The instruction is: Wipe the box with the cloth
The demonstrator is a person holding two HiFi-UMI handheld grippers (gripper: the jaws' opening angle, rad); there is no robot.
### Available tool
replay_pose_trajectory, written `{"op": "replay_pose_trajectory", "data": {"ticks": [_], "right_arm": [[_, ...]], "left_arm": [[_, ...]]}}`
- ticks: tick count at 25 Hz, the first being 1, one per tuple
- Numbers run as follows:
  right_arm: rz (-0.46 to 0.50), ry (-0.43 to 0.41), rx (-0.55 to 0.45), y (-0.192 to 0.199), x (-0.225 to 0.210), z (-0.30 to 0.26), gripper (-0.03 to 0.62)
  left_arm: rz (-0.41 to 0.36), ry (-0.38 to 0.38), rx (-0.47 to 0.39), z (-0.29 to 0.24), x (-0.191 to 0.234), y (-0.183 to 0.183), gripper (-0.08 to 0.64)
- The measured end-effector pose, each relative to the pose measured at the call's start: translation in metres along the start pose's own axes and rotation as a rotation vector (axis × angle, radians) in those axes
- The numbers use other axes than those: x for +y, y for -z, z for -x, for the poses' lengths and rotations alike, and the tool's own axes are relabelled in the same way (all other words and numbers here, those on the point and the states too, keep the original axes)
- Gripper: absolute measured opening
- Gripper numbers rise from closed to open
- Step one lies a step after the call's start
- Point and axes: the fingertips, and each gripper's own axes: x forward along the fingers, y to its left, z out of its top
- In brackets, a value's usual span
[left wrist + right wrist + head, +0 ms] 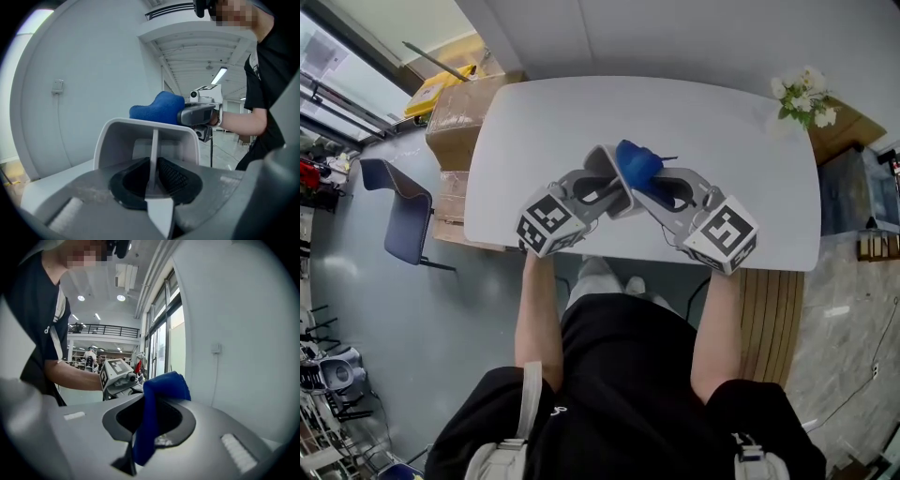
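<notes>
The small white plastic box (602, 169) hangs over the white counter (722, 131), a thin wall clamped in the left tongs (154, 174). The crumpled blue cloth (636, 161), pinched in the right tongs (146, 427), sits at the box's upper rim. Only the head view shows brown cardboard cartons (455, 117), a blue chair (403, 211) and white flowers (804, 97), all well apart.

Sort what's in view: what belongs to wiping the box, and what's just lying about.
Job: box, in the left gripper; cloth, in the right gripper.
Lying about: flowers, cardboard boxes, chair.
</notes>
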Motion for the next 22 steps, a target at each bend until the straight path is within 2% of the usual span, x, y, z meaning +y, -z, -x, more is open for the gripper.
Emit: {"op": "replay_pose_trajectory", "data": {"ticks": [8,13,22], "right_arm": [[0.013,-0.08,-0.003,-0.006,0.016,-0.001,0.057],[0.03,-0.14,0.0,-0.008,0.029,-0.002,0.057],[0.038,-0.2,0.0,-0.011,0.041,-0.005,0.057]], "left_arm": [[-0.023,0.033,0.02,0.005,-0.007,0.002,0.063],[-0.087,0.111,0.04,0.01,-0.021,0.006,0.049],[-0.128,0.235,0.043,0.019,-0.041,0.01,0.049]]}}
